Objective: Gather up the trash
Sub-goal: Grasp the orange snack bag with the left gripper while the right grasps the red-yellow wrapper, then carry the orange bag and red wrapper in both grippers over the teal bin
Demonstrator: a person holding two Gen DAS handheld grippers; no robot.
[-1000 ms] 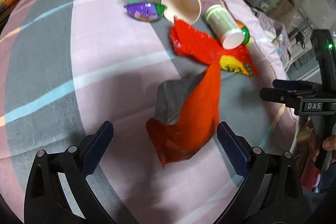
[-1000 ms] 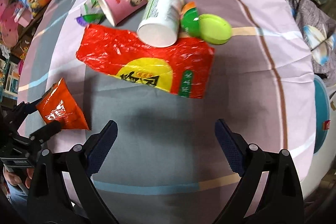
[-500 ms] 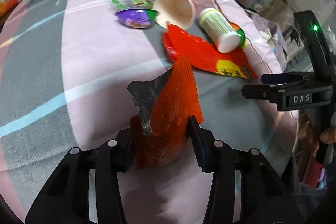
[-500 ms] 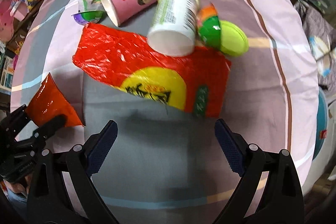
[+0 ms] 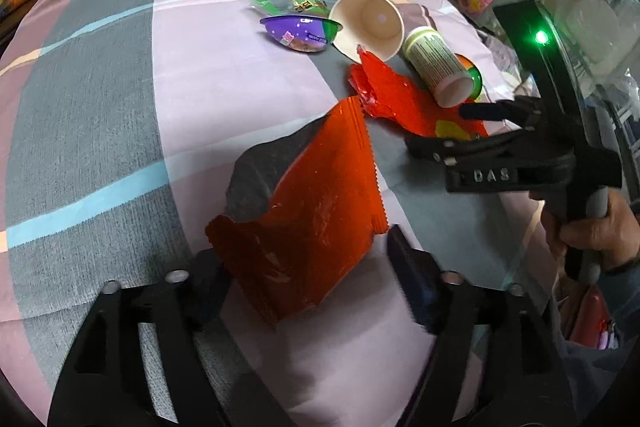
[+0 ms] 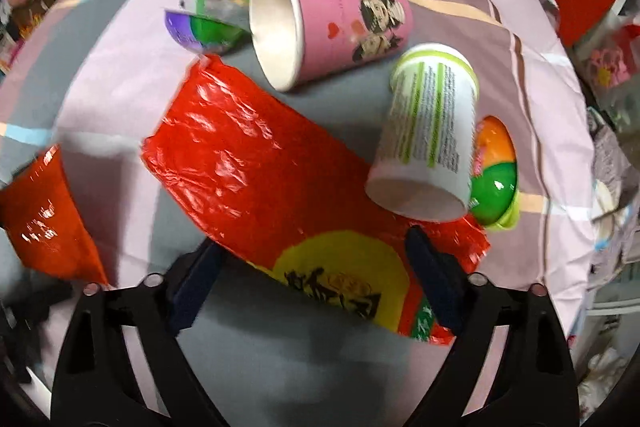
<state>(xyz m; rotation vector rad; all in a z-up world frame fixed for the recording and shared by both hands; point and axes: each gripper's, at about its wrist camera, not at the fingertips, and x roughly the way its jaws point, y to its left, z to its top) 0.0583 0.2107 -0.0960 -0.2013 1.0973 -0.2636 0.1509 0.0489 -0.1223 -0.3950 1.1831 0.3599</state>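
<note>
- The left tongs [image 5: 308,267] are spreading apart, with the orange snack wrapper [image 5: 312,211] sitting between the pads. The right pad is clear of it; on the left side the wrapper hides the pad, so contact there is hard to call.
- That orange wrapper is torn open, silver lining showing at the top, and it lies on the pink-and-grey striped cloth [image 5: 120,107] that covers the surface.
- The right tongs [image 6: 316,283] are closing in, jaws straddling the near edge of the big red plastic bag [image 6: 256,171] with the yellow circle on it, but the pads don't look pressed on it yet.
- On top of the red bag's far end lies a white-and-green tub [image 6: 428,131] on its side, with a green-and-orange plastic ball [image 6: 496,179] tucked right beside it.
- A pink paper cup [image 6: 332,27] lies tipped over just past the bag, mouth facing the camera, next to a purple-and-green wrapper [image 6: 200,31].
- From the left view, a hand [image 5: 596,231] grips the right tool's handle, off at the cloth's right edge.
</note>
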